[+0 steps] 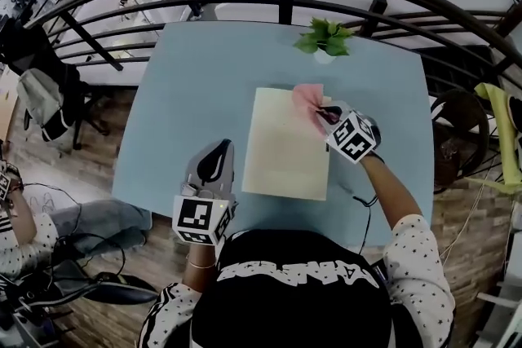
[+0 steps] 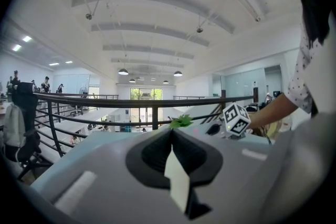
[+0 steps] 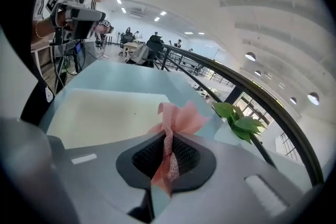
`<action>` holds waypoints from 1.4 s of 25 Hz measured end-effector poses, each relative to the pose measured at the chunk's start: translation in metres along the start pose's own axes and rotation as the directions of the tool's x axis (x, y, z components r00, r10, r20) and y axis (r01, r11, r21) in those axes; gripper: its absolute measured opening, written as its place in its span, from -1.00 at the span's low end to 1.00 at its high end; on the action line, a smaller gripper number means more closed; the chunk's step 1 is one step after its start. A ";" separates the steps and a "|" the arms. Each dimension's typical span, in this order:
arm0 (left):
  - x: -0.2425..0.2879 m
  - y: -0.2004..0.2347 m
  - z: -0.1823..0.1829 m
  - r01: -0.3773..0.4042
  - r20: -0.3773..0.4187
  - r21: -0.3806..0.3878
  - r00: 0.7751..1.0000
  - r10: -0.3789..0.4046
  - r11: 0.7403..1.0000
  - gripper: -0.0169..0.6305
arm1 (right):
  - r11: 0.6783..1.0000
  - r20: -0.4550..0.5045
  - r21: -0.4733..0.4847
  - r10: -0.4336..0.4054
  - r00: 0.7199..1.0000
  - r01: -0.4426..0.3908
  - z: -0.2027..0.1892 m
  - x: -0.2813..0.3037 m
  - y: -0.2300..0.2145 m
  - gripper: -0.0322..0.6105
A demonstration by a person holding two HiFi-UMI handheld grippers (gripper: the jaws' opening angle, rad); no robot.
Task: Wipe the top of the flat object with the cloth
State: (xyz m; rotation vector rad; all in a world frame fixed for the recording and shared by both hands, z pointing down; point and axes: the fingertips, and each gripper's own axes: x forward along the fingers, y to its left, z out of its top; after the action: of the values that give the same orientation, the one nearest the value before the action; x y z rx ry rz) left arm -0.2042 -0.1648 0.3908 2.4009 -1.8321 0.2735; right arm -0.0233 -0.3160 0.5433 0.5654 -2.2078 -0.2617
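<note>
My right gripper [image 1: 328, 113] has its jaws clamped on the pink cloth [image 3: 180, 117]. A twisted waist of the fabric is pinched between them and the loose end fans out just past the tips. That fan lies at the far right corner of the pale board [image 1: 285, 147], which rests flat on the blue table [image 1: 196, 85], ahead and to the left of the jaws.

I judge the wiping is only at its start, as almost the whole board lies beyond the cloth. To wipe well, I should tip the jaws down until the loose fabric flattens onto the board, rather than dragging on the bunched knot. Then I should sweep in overlapping strips across its width, working back toward me. Light pressure should be enough. The board looks thin and may slide, and a small plant [image 1: 325, 37] stands close beyond that corner.

My right forearm reaches forward from the near right side, with the jaws angled away from me and leftward.

My left gripper [image 1: 217, 152] has its jaws together on nothing. It points straight ahead above the table, just beside the board's near left edge. From there it could press that edge down.
</note>
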 end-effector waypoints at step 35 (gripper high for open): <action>0.019 0.012 -0.015 -0.032 -0.059 -0.014 0.998 0.031 0.999 -0.95 | 0.925 -0.183 -0.353 0.076 0.980 -0.138 -0.042 0.059 0.003 -0.87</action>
State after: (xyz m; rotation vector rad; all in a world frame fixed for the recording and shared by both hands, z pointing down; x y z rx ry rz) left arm -0.2119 -0.1835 0.4089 2.3303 -1.8410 0.3284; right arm -0.0249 -0.3411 0.6110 0.2492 -1.9552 -0.5339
